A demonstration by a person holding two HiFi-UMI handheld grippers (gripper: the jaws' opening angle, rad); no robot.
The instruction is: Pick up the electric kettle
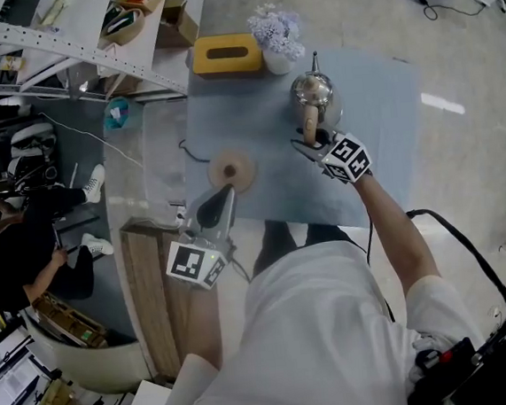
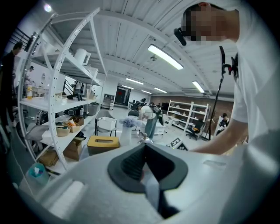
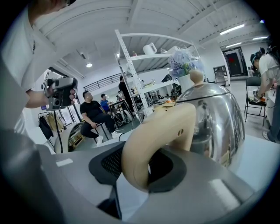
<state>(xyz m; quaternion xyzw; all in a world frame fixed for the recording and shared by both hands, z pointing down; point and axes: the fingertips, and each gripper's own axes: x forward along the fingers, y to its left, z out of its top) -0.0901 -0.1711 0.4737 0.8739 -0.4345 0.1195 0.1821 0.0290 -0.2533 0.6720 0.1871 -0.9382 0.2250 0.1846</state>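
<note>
Where the kettle stands: the electric kettle [image 1: 315, 93] is upright on the far right part of the desk [image 1: 386, 149]. It is well apart from the round base [image 1: 231, 169], which lies toward the middle left.
Right gripper [image 3: 148, 156]: its jaws pinch the beige handle [image 3: 175, 122] on the outer curve of its loop, with the shiny steel body just beyond.
Left gripper [image 2: 145, 152]: its jaws are pressed together with nothing between them. It hangs near the round base and has no share in the hold.
Risk, swing: the hold is on the handle alone, so the body's weight hangs off to one side. On lifting, the kettle may pivot between the pads and dip its spout.
Risk, slip: the handle looks smooth and rounded, so a quick lift could let the pads slide along the curve.
Risk, spill: no view shows whether there is water inside. If there is, a tilt could pour it out.
Risk, neighbours: the flower vase [image 1: 278, 43] stands just behind the kettle, beside the yellow tissue box [image 1: 226, 54]. A swinging kettle could knock the vase over.
</note>
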